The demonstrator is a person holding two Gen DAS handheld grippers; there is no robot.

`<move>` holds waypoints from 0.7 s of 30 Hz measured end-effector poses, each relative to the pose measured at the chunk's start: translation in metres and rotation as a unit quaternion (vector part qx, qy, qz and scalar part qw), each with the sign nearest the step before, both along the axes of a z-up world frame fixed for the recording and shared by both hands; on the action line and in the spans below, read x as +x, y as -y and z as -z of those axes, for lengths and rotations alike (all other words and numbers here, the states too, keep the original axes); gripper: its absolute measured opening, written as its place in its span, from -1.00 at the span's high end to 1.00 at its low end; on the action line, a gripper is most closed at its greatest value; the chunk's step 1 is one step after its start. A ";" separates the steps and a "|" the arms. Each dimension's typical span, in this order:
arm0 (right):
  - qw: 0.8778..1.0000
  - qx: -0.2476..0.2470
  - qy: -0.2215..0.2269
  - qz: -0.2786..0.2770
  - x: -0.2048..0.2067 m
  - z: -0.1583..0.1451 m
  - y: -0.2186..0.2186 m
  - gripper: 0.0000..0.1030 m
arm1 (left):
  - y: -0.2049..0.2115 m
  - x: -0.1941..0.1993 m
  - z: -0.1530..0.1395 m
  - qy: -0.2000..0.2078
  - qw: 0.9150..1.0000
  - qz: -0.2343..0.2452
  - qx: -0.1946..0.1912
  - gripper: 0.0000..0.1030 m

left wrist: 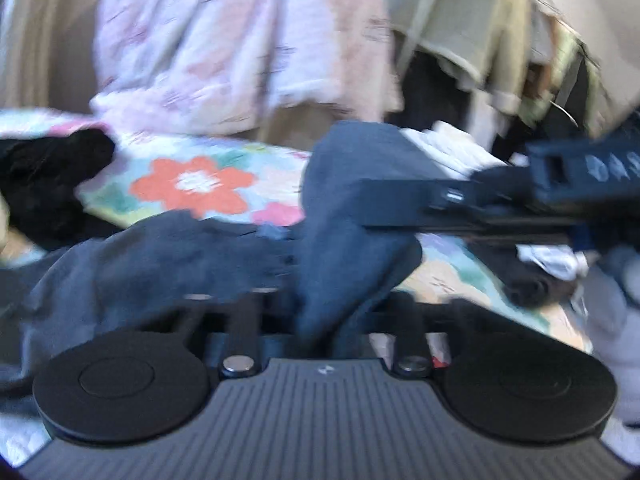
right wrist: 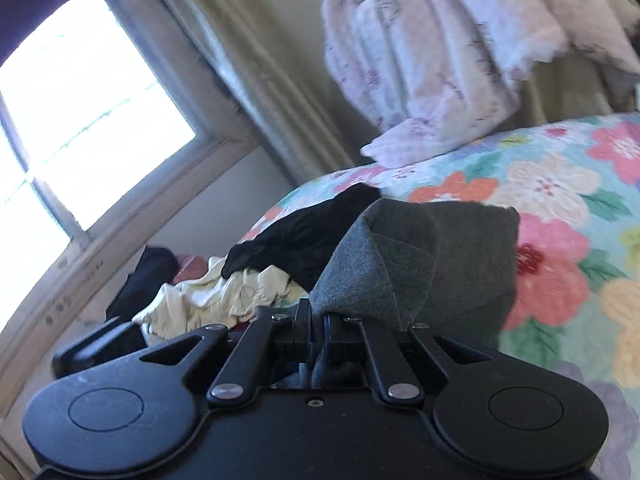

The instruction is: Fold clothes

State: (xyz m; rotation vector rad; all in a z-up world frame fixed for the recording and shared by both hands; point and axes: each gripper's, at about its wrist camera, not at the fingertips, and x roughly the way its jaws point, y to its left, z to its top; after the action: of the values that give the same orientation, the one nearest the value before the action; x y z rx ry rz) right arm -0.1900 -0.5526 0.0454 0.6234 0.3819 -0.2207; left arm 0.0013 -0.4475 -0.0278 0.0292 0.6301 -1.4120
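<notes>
With both views tilted and the L one blurred, I see my right gripper (right wrist: 316, 326) clenched on a fold of the grey garment (right wrist: 400, 264), lifted off the floral bedspread (right wrist: 560, 184). My left gripper (left wrist: 308, 312) has the same cloth between its jaws, apparently pinched. Beyond: black clothing (right wrist: 312, 232), cream garment (right wrist: 216, 292), pink-white blanket (right wrist: 420, 52), window (right wrist: 80, 92) far back.
</notes>
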 end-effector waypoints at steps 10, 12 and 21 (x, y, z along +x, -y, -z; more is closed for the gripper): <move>0.996 0.056 -0.069 0.029 -0.024 0.048 -0.015 0.23 | 0.000 0.063 0.021 -0.017 0.993 -0.113 0.043 0.81; 0.992 0.050 -0.115 0.005 -0.023 0.063 -0.024 0.23 | -0.001 0.072 0.019 -0.017 0.991 -0.125 0.040 0.81; 0.971 -0.011 -0.231 -0.054 -0.035 0.100 -0.071 0.25 | -0.024 0.089 0.016 0.034 0.979 -0.185 0.075 0.73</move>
State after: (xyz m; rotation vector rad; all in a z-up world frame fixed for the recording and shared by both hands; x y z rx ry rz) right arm -0.2247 -0.4821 -0.0545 0.5246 0.8588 -0.2655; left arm 0.0907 -0.4234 -0.0442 0.0761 0.6462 -0.9989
